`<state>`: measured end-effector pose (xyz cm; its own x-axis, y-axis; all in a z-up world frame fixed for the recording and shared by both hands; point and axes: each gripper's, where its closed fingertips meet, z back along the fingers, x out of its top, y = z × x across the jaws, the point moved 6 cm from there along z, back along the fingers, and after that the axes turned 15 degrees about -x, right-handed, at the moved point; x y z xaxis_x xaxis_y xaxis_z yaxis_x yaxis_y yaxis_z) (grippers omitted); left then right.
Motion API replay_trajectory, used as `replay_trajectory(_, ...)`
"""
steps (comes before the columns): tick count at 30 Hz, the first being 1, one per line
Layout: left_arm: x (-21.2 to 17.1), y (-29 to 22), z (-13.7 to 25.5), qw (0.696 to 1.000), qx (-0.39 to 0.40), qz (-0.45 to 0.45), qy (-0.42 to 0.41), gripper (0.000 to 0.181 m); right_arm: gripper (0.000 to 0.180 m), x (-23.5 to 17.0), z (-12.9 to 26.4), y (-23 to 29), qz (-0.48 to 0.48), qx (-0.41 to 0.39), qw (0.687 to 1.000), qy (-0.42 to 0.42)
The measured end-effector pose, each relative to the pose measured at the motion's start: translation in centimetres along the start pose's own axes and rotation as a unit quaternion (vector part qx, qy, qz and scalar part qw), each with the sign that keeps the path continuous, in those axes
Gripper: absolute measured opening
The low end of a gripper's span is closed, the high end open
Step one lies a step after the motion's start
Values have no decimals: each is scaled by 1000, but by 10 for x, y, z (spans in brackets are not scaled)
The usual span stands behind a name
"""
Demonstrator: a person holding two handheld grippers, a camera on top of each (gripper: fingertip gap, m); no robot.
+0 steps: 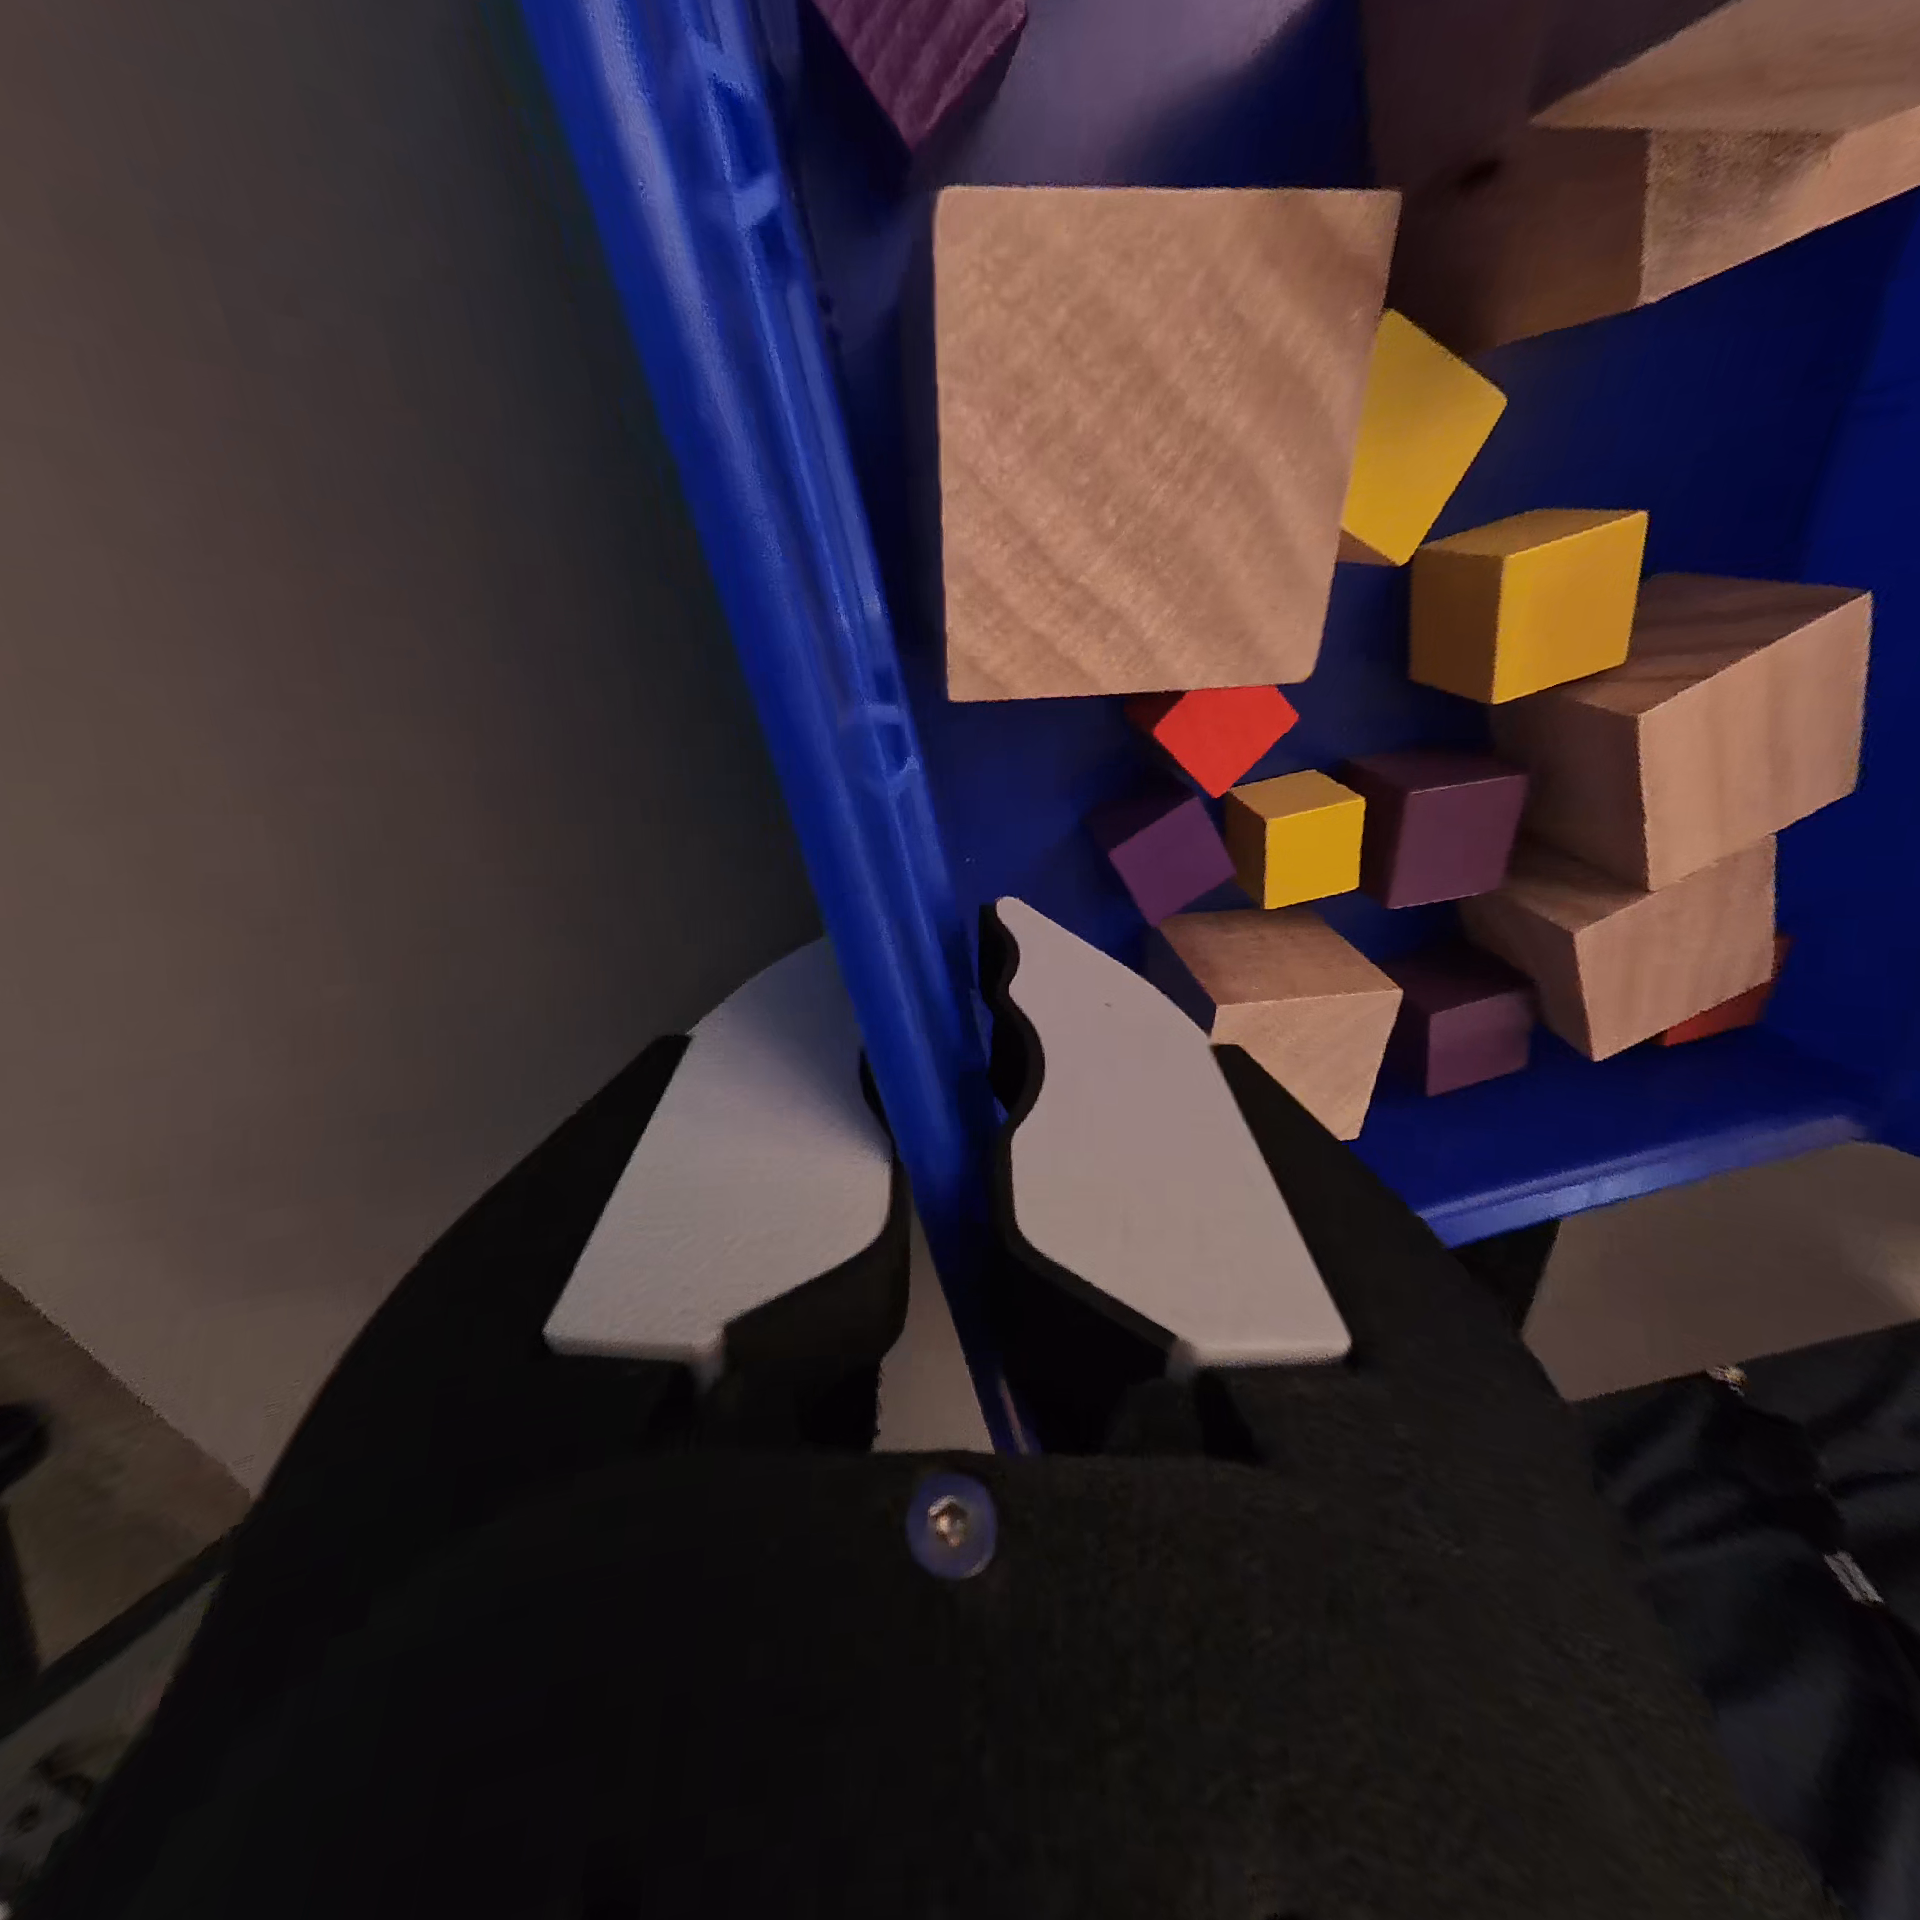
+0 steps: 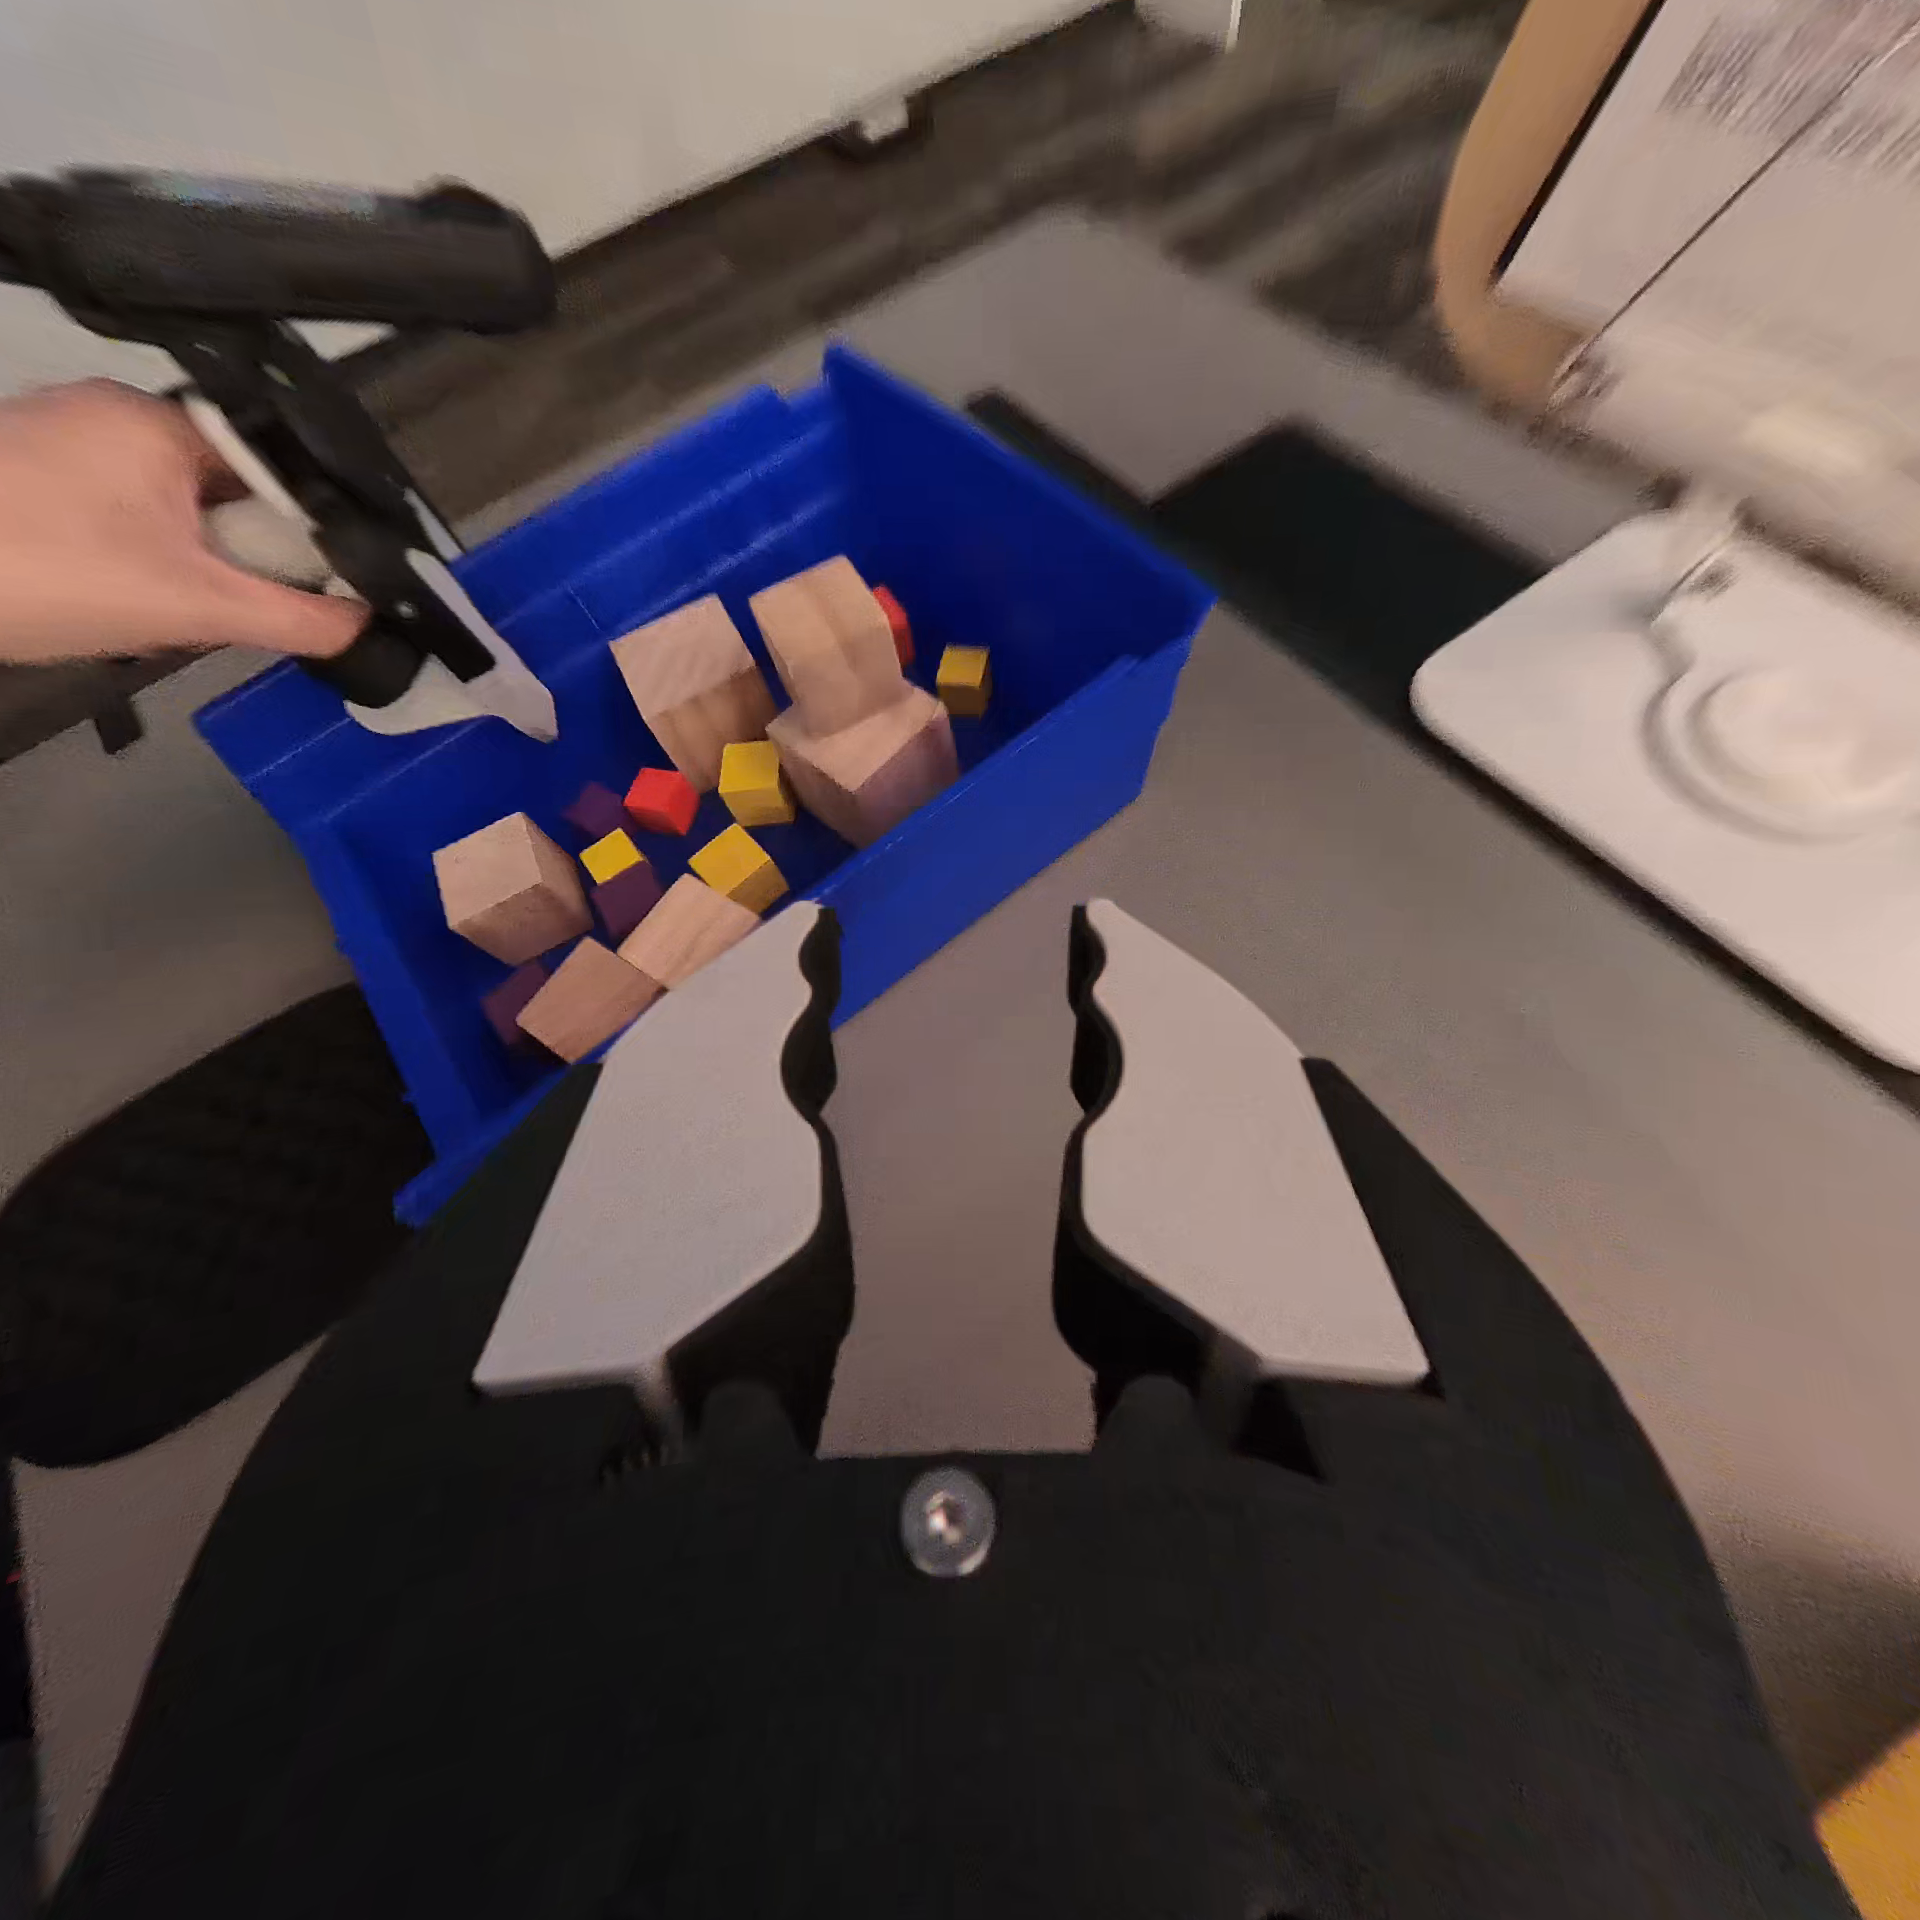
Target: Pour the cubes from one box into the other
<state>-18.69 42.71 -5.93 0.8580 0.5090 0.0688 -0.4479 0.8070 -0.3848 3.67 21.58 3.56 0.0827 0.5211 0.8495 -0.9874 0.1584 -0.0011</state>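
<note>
Cubes fill the blue box on the table; we clamp its wall with our left gripper for tipping, while our right gripper hangs open, empty, beside it.

Left gripper clamped, right gripper agape.
</note>
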Motion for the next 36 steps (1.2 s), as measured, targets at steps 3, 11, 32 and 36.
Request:
replay_trajectory(3, 0, 1, 0, 1000, -19, 14, -3, 9, 62, 7, -42, 13, -77, 33, 994, 72)
replay_trajectory(11, 0, 1, -1, 1000, -19, 24, 6, 8, 81, -16, -113, 30, -99, -40, 924, 366)
replay_trajectory(32, -2, -4, -10, 997, 10, 62, 42, 3, 8, -24, -132, 46, -111, -140, 881, 438)
replay_trajectory(36, 1, -23, -10, 997, 13, 47, 53, 3, 7, -27, -124, 33, -121, -123, 879, 444)
